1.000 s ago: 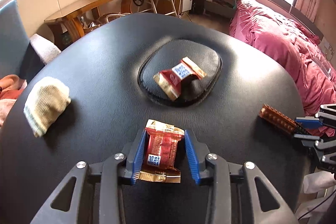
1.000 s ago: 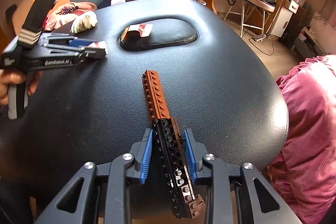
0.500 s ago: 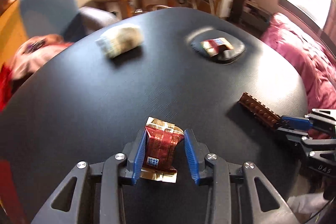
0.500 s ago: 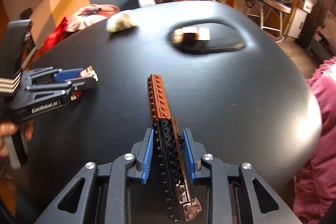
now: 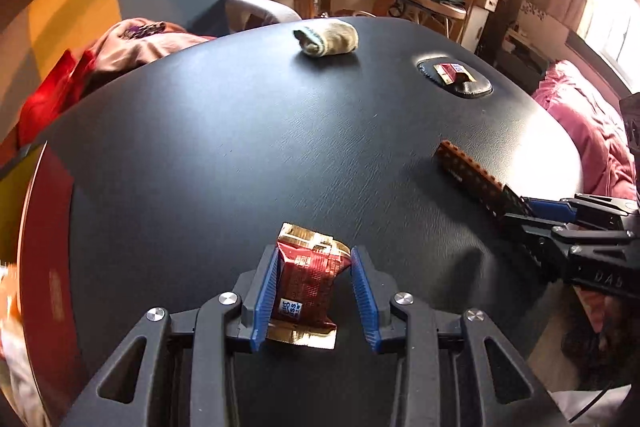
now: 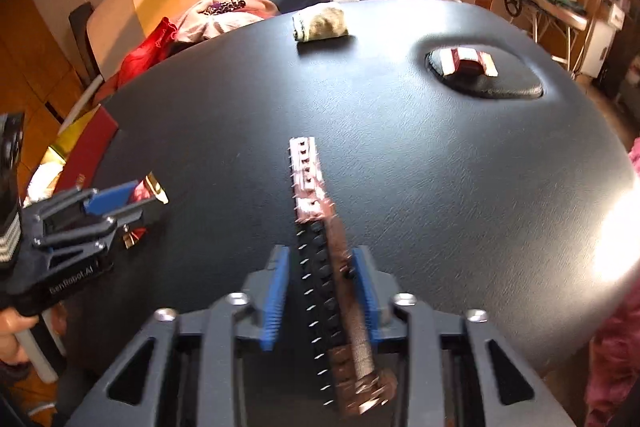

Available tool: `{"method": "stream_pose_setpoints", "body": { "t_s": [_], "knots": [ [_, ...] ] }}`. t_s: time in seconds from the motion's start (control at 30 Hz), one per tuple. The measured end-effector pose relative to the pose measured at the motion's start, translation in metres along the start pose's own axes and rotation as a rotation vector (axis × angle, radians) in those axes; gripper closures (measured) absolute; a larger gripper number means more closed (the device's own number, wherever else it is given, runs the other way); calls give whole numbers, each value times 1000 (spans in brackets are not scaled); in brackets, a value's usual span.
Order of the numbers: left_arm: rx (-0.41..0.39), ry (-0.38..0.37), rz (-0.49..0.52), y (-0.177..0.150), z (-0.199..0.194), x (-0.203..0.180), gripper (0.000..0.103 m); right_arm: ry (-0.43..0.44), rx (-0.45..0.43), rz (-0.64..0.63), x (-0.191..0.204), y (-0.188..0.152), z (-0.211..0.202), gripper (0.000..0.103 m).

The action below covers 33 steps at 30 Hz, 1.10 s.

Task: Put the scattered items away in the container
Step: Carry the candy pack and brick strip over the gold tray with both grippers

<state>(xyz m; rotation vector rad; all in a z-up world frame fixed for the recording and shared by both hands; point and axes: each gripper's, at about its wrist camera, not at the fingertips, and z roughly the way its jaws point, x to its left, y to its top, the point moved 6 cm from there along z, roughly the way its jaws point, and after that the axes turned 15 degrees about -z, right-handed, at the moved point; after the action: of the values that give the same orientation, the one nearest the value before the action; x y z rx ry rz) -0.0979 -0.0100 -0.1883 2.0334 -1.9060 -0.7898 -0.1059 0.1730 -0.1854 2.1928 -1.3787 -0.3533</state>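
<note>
My left gripper (image 5: 314, 297) is shut on a red and gold snack packet (image 5: 306, 287) held just above the black padded table (image 5: 240, 155). My right gripper (image 6: 322, 297) is shut on a long brown and black brick bar (image 6: 320, 227) that sticks out forward; the bar also shows in the left wrist view (image 5: 472, 179). A second red snack packet (image 5: 452, 71) lies in the oval recess (image 5: 472, 89) at the far right of the table, also in the right wrist view (image 6: 466, 61). A rolled beige sock (image 5: 328, 42) lies at the far edge.
A red container edge (image 5: 44, 267) shows at the table's left side, also in the right wrist view (image 6: 90, 147). A blue armchair with clothes (image 5: 132, 39) stands behind left, a pink bed (image 5: 588, 123) at right, wooden furniture behind.
Both grippers have swung left and back from the recess, carrying the packet and the brick bar. The recess and sock now sit farther away and to the right. The red container edge has come into view.
</note>
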Motion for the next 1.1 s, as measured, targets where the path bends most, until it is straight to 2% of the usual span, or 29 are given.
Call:
{"method": "stream_pose_setpoints", "body": {
  "t_s": [0.17, 0.33, 0.53, 0.87, 0.97, 1.0, 1.1],
  "knots": [
    [2, -17, -12, -12, -7, 8, 64, -32, -10, -29, 6, -2, -12, 59],
    [-37, -52, -47, -18, -24, 16, 54, -53, 1, -30, 3, -7, -17, 59],
    [-48, -29, -12, -30, -28, 22, 54, -76, 9, -50, -2, -11, -17, 61],
    [-24, -10, 23, -22, -17, 15, 54, -70, 19, -43, -5, -7, -8, 62],
    [-16, 13, 43, -25, -11, 10, 55, -68, 27, -49, -3, -7, -4, 72],
    [-19, 18, 45, -25, -11, 9, 60, -67, 30, -52, -2, -7, -3, 75],
    [-27, 32, 45, -27, -13, 9, 65, -74, 32, -69, 0, -7, -2, 77]
  ]
}}
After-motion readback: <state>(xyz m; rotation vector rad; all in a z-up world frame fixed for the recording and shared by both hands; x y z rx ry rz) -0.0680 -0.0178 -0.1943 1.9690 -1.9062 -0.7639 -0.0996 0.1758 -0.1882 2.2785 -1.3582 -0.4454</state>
